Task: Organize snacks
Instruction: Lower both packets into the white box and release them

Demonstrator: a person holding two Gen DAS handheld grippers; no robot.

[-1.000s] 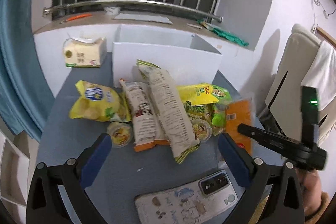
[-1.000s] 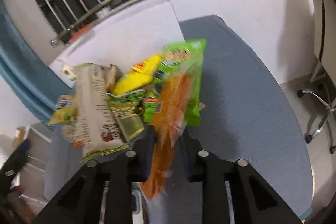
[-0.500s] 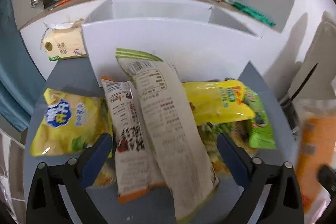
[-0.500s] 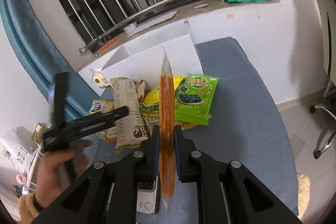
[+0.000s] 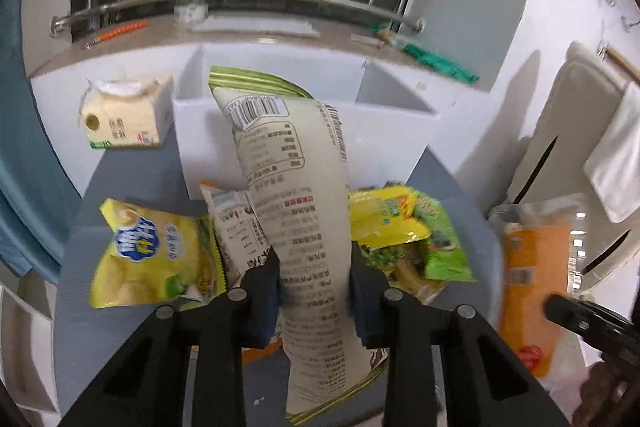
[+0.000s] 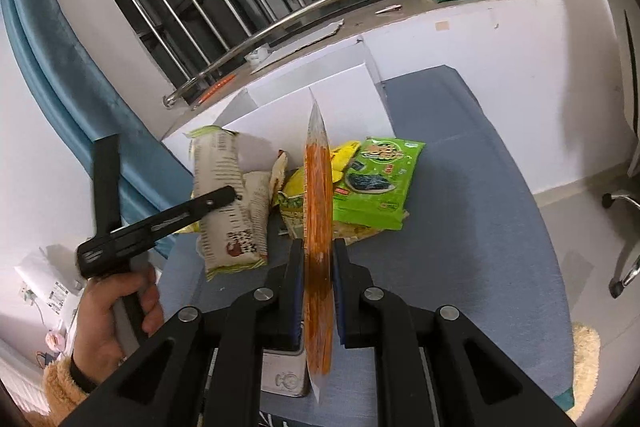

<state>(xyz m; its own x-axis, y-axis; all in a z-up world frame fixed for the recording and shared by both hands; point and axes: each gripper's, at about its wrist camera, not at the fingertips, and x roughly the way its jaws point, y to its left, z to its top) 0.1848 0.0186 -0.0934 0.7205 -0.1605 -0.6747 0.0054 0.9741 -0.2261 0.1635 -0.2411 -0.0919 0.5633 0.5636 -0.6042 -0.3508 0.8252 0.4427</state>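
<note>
Left wrist: one white box [image 5: 304, 131].

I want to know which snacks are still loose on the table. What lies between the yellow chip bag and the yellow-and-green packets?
In the left wrist view, an orange-edged packet lies flat beside the yellow chip bag; next, the long beige snack bag between the closing left tongs, then the yellow-and-green packets.

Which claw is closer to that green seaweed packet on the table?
Right. The right claw sits just before the green seaweed packet, gripping an orange packet. The left claw sits farther over, closing on a white bag.
</note>
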